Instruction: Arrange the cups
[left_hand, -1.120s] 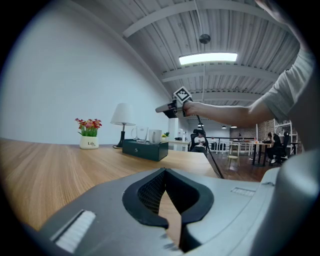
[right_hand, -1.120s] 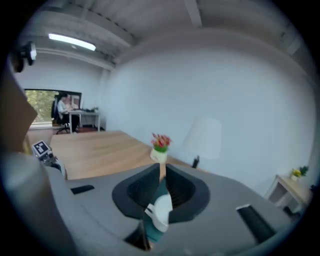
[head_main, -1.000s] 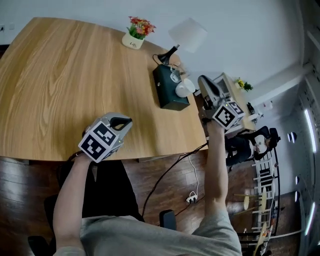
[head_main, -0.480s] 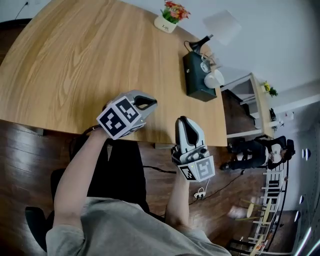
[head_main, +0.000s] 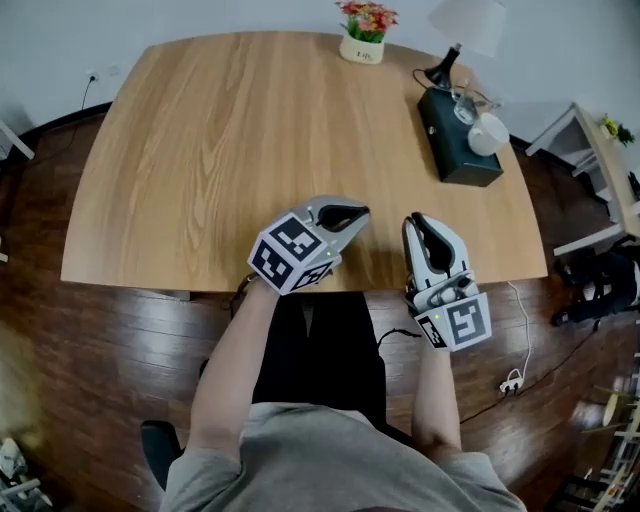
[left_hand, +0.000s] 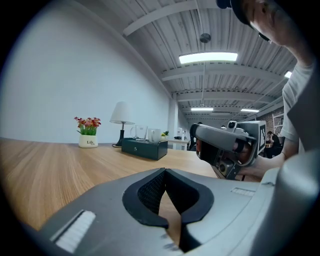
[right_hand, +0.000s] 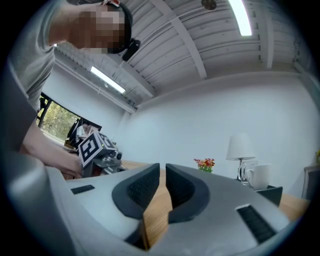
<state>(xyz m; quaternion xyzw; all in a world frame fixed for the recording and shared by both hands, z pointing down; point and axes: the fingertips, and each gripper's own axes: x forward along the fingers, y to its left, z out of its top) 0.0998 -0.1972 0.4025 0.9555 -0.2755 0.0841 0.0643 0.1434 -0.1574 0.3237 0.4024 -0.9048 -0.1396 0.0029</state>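
A white mug (head_main: 490, 133) and a clear glass cup (head_main: 463, 103) stand on a dark green box (head_main: 457, 152) at the table's far right. In the left gripper view the glass cup (left_hand: 138, 132) and the mug (left_hand: 154, 134) show far off on the box (left_hand: 144, 148). The right gripper view has the mug (right_hand: 258, 176) at its right. My left gripper (head_main: 360, 212) and right gripper (head_main: 418, 220) hover side by side over the near table edge, far from the cups. Both left gripper (left_hand: 164, 171) and right gripper (right_hand: 163, 166) are shut, with nothing held.
A wooden table (head_main: 230, 150) spreads ahead. A small flower pot (head_main: 367, 45) and a white-shaded lamp (head_main: 468, 22) stand at its far edge, near the box. A white side shelf (head_main: 590, 170) stands beyond the table's right end. Cables (head_main: 520, 350) lie on the floor.
My right gripper has come back from beside the box and dropped to the near table edge, next to the left one. The left gripper has stayed in place. The head view has swung round.
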